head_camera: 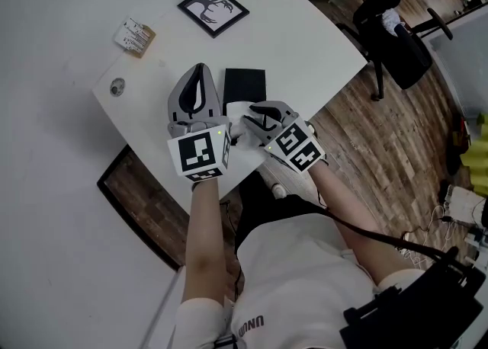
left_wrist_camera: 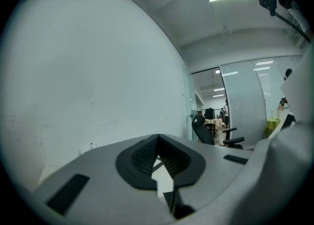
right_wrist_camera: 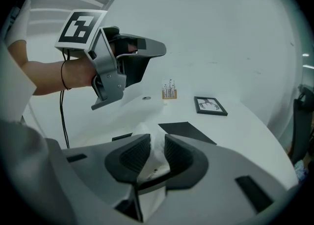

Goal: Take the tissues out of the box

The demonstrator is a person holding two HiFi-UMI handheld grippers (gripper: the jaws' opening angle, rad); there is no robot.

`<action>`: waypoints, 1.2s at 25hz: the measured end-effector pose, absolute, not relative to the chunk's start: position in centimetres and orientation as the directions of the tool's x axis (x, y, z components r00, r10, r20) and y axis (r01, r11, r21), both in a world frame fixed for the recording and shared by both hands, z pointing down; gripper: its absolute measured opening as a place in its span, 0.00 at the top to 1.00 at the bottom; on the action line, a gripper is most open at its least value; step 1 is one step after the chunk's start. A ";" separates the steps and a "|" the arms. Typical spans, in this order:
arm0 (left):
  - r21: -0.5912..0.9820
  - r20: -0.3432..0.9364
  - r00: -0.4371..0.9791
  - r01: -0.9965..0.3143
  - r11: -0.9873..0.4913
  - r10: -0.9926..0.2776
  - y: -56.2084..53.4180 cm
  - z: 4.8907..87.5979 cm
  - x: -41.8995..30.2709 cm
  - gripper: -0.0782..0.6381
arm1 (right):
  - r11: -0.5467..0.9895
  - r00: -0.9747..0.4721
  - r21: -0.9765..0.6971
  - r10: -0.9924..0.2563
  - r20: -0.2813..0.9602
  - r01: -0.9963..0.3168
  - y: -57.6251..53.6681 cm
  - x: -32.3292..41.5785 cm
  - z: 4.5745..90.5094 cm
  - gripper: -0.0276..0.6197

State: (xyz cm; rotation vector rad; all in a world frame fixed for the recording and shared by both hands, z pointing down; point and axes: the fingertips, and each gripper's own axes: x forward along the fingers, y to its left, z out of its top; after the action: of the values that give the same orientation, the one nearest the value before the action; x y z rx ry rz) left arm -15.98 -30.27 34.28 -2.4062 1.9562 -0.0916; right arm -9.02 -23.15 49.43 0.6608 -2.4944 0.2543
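Note:
A white tissue [right_wrist_camera: 156, 156] stands up between the pads of my right gripper [right_wrist_camera: 157, 141], which is shut on it just above the white tissue box [head_camera: 237, 108]. In the head view the right gripper [head_camera: 250, 121] reaches in from the right over the box, near the table's front edge. My left gripper [head_camera: 200, 68] is held just left of the box, jaws shut and empty, raised off the table. The left gripper view shows its tips [left_wrist_camera: 158, 137] meeting and aimed at a bare wall. From the right gripper view the left gripper [right_wrist_camera: 162, 50] hovers above the table.
A flat black sheet [head_camera: 244, 83] lies just behind the box. Farther back on the white table [head_camera: 69, 4] are a framed picture [head_camera: 213, 10], a small card stand [head_camera: 135, 36] and a round disc [head_camera: 117, 87]. A black office chair [head_camera: 396, 35] stands on the wood floor at right.

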 end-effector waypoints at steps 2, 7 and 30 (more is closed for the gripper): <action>-0.067 0.024 0.202 -0.977 -0.203 -0.979 -30.3 34.5 -16.0 0.87 | 0.864 -0.730 -0.027 -0.408 0.548 -0.502 -23.2 -8.9 49.4 0.81; -0.069 0.034 0.201 -0.977 -0.203 -0.979 -30.2 34.8 -16.1 0.87 | 0.861 -0.740 -0.044 -0.408 0.535 -0.506 -23.1 -8.7 49.1 0.87; -0.074 0.018 0.192 -0.979 -0.193 -0.981 -30.3 34.4 -16.9 0.87 | 0.871 -0.762 -0.020 -0.417 0.495 -0.490 -23.8 -9.0 46.0 0.91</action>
State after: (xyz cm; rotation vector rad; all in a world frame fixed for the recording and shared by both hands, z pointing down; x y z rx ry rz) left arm -16.90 -30.28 34.44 -2.3895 1.9665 -0.0938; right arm -9.05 -23.77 45.95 0.6617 -2.5540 0.2028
